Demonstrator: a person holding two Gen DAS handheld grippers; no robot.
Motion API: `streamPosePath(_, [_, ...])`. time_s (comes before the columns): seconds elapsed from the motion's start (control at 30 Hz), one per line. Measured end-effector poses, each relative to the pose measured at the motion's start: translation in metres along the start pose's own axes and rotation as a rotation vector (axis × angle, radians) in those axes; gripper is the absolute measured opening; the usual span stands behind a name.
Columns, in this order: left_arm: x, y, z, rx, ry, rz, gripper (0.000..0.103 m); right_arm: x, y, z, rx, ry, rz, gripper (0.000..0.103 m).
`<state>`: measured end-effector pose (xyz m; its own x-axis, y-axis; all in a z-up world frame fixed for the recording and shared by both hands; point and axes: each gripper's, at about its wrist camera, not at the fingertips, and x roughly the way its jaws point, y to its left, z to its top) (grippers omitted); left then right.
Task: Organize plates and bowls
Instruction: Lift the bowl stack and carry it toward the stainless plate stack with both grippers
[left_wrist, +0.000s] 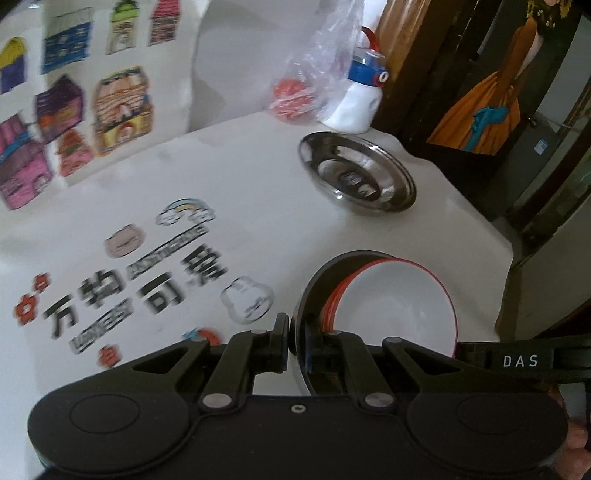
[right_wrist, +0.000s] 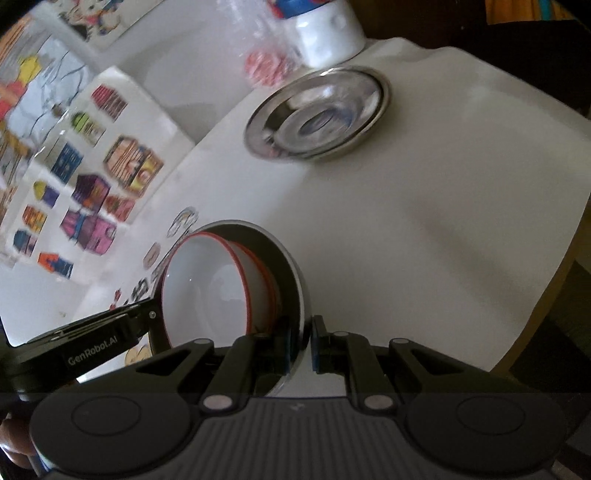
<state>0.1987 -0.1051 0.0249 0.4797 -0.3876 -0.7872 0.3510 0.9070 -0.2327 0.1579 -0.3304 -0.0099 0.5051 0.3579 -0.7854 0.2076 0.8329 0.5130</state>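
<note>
— What's each claw gripping?
— Left claw (left_wrist: 291, 343) and right claw (right_wrist: 308, 345) pinch opposite rims of the dark bowl (left_wrist: 314, 291), white bowls (left_wrist: 399, 299) nested inside.
— Anything ahead?
— Steel plate (left_wrist: 356, 173) on the worktop (left_wrist: 258, 177), white bottle (left_wrist: 354, 107) and plastic bag (left_wrist: 317, 70) behind.

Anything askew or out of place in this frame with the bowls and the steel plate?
Nothing spilled or visibly damaged. The one oddity: the steel bowl, with red-rimmed white bowls nested inside, hangs steeply tilted, its rim pinched by the left claw and right claw on opposite sides. The steel plate lies flat on the table.
</note>
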Motion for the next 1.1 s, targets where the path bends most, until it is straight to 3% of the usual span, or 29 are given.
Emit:
streamPosePath(0.7, [0.058,-0.05,0.073,0.011,0.001,-0.054,0.006,-0.018,-0.032,0.077,0.028,-0.092,-0.029,0.012])
streamPosePath(1.1, [0.078,-0.048,0.13,-0.024,-0.062,-0.042,0.006,0.015,-0.027,0.14,-0.017,-0.13,-0.008,0.012])
